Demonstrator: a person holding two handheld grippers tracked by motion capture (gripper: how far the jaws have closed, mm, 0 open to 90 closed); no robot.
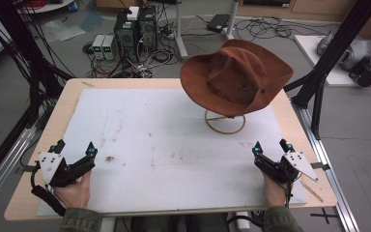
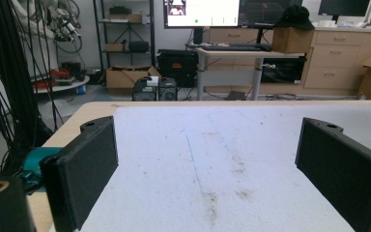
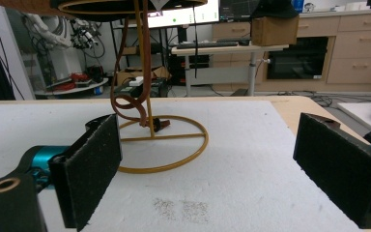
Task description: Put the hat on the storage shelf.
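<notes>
A brown wide-brimmed hat (image 1: 236,77) rests on a gold wire stand (image 1: 225,123) at the back right of the white mat (image 1: 164,145). In the right gripper view the stand's ring base (image 3: 174,145) and its upright lie ahead, with the hat's brown chin cord (image 3: 128,104) hanging beside the upright. My left gripper (image 1: 75,147) sits open near the mat's front left corner, and my right gripper (image 1: 272,146) sits open near the front right, well short of the stand. Nothing lies between the jaws of either gripper (image 2: 207,164) (image 3: 207,169).
The mat lies on a wooden table (image 1: 53,125) framed by black posts (image 1: 338,43). Computers and cables (image 1: 135,34) crowd the floor beyond the far edge. The mat carries small dark stains (image 1: 110,158).
</notes>
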